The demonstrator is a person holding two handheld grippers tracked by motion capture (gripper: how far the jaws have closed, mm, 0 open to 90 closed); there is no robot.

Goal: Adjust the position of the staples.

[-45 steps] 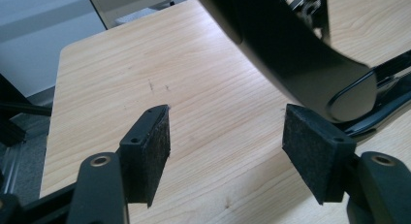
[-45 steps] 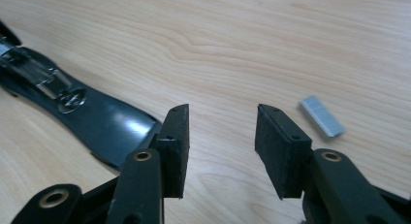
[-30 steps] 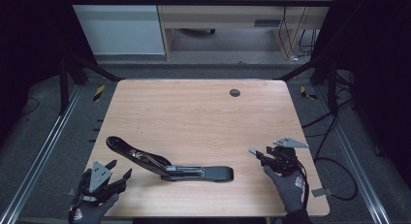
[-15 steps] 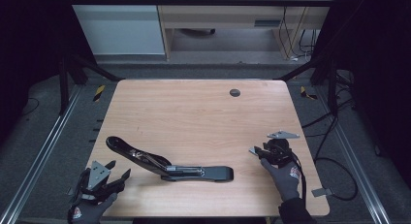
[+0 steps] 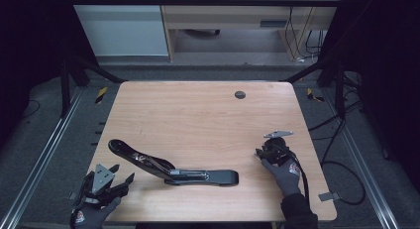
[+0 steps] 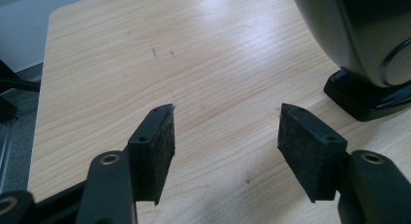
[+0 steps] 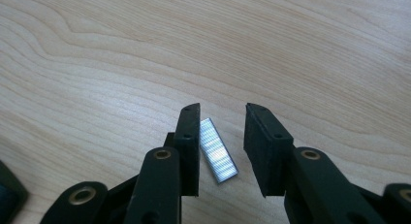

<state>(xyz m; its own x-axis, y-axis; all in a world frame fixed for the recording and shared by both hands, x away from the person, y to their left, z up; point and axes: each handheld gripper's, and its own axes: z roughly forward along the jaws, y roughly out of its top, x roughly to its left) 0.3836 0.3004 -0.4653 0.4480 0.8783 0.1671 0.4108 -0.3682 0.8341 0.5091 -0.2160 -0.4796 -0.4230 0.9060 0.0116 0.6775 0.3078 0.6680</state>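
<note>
Right gripper (image 7: pixel 220 136), jaws just closing around a strip of staples (image 7: pixel 219 150) lying near-right on the table (image 5: pixel 198 120), ready to load the opened stapler (image 5: pixel 168 164); left gripper (image 6: pixel 225 136) waits with jaws apart, empty.

Wooden desk (image 5: pixel 198 115), bare wood grain. Small dark round cap (image 5: pixel 239 94) near the far edge, right of middle. Yellow-black tape (image 5: pixel 101 94) on the floor off the far left corner, another piece (image 5: pixel 311 93) off the far right corner. Cables (image 5: pixel 341 164) on the floor along the right edge. Metal rail (image 5: pixel 44 154) along the left edge. White cabinet (image 5: pixel 119 26) beyond the far edge.
</note>
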